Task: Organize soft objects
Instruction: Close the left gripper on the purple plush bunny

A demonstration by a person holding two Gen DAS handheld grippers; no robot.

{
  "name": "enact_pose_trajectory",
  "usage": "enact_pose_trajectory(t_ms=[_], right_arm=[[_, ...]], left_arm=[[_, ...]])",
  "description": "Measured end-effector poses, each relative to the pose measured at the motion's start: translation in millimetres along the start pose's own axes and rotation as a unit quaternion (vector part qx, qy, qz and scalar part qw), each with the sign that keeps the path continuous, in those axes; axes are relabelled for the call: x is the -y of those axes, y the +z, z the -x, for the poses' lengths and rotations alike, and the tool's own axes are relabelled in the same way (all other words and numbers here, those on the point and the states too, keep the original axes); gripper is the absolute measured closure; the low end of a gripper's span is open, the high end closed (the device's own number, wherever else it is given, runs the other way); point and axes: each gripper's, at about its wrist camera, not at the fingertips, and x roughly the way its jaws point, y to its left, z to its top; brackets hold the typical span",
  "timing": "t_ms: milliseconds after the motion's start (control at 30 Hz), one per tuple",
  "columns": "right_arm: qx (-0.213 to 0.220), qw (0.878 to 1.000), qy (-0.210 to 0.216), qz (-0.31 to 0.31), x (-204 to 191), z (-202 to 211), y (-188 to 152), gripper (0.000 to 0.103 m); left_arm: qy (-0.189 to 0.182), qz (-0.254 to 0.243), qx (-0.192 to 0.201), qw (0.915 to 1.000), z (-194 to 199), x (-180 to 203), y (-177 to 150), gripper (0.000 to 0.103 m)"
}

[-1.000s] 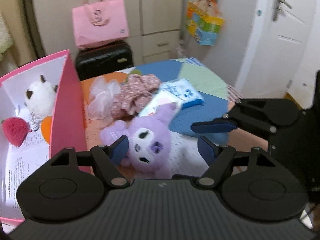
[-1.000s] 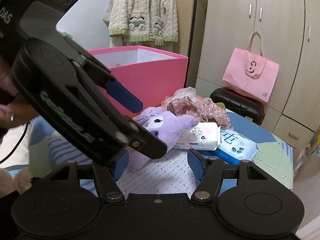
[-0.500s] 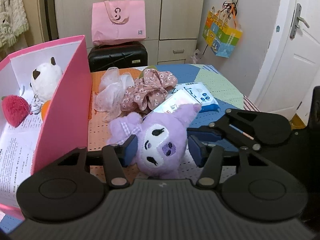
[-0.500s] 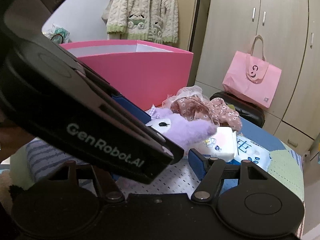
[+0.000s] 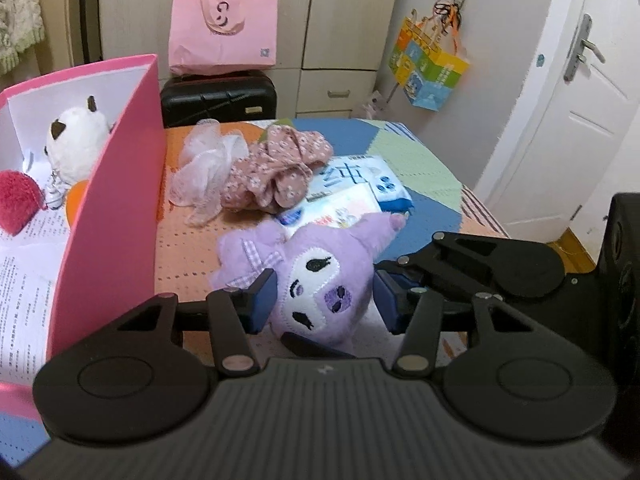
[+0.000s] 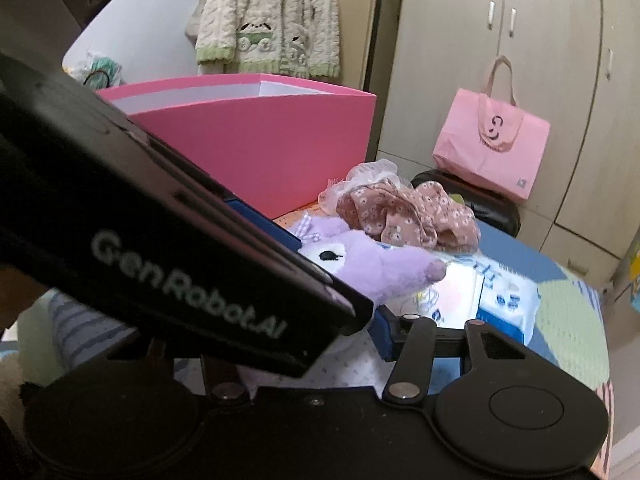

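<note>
A purple plush toy lies face up on the patchwork bed cover. My left gripper has a blue pad against each side of its head, and the jaws are still closing. From the right, my right gripper reaches in with one finger under the toy and one blue pad at its side. Its jaws are closing too, and the left gripper's body hides its other finger. The pink box stands open at the left, with a white plush and a red pompom inside.
Behind the toy lie a floral cloth, pale pink lace and two wipes packs. Beyond the bed, a black suitcase carries a pink bag. The white door is on the right.
Both pairs of jaws have narrowed around the purple toy. The left pads now touch its head. The right gripper has edged closer and slightly lower, and the left wrist has rolled.
</note>
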Motion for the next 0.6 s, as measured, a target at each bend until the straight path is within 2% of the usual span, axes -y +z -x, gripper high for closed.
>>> enact_pose_trajectory(t_ms=[167, 400, 500, 600], right_arm=[[0.002, 1.0, 0.003, -0.017, -2.2, 17.9, -5.1, 0.047], [-0.006, 0.998, 0.021, -0.06, 13.4, 31.4, -9.5, 0.05], [-0.009, 0.998, 0.019, -0.066, 19.1, 37.9, -12.4, 0.05], [-0.012, 0.998, -0.001, -0.067, 25.8, 41.2, -16.8, 0.048]], left_arm=[[-0.012, -0.007, -0.016, 0.9998, 4.0, 7.8, -3.2, 0.052], [-0.052, 0.007, -0.028, 0.9982, 3.9, 9.8, -3.6, 0.051], [-0.066, 0.01, -0.018, 0.9976, 6.1, 10.6, -2.6, 0.048], [-0.044, 0.01, 0.016, 0.9989, 9.0, 9.2, -0.8, 0.045]])
